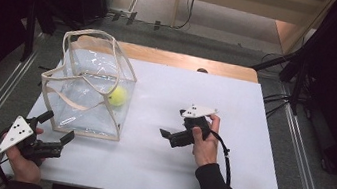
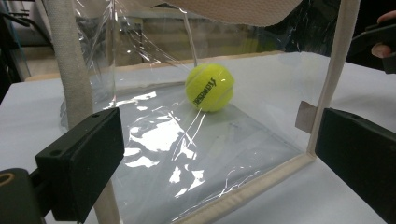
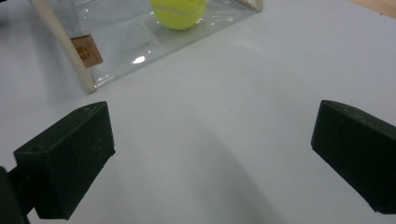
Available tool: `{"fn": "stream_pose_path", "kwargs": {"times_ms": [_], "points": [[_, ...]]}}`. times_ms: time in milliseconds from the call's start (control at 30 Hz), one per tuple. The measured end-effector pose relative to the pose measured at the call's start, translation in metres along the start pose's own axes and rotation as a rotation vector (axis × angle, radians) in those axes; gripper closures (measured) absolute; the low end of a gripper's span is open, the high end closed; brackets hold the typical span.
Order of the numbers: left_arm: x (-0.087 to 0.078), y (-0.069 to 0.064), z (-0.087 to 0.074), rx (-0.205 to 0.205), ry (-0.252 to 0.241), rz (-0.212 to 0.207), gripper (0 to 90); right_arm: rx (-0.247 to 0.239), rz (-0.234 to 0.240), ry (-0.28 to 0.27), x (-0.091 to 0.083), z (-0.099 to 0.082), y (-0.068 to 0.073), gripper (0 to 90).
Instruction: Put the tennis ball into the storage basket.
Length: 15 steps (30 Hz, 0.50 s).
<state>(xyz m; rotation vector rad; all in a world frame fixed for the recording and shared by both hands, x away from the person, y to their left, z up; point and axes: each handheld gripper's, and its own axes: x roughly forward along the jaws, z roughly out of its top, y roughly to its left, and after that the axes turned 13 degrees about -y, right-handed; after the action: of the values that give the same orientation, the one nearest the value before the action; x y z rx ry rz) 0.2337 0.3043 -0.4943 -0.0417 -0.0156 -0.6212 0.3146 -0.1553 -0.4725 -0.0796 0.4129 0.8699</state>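
Note:
A clear plastic tote bag (image 1: 86,93) with cream trim and handles stands upright on the left part of the white table. A yellow tennis ball (image 1: 117,95) lies on the bag's floor near its right wall. It shows through the plastic in the left gripper view (image 2: 209,87) and the right gripper view (image 3: 179,11). My left gripper (image 1: 57,126) is open at the bag's near left corner, its jaws wide on either side of the bag's front face (image 2: 196,154), not touching it. My right gripper (image 1: 173,123) is open over bare table to the right of the bag (image 3: 116,42), holding nothing.
The white tabletop (image 1: 205,176) has a wooden strip (image 1: 186,61) along its far edge. Dark stands and cables (image 1: 277,98) sit off the far right corner. Metal rails (image 1: 302,170) run along the floor on both sides. A small brown label (image 3: 86,50) hangs at the bag's corner.

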Motion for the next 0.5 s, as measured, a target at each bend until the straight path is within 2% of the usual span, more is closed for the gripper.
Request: {"fn": "stream_pose_path", "kwargs": {"times_ms": [200, 500], "points": [[0.0, 0.0, 0.0, -0.001, 0.0, 0.001, 1.3, 0.014, 0.001, -0.017, -0.013, -0.014, -0.004, 0.0], [0.0, 0.0, 0.0, 0.003, 0.006, 0.002, 1.3, 0.048, -0.03, -0.043, -0.036, -0.032, -0.01, 0.0]]}}
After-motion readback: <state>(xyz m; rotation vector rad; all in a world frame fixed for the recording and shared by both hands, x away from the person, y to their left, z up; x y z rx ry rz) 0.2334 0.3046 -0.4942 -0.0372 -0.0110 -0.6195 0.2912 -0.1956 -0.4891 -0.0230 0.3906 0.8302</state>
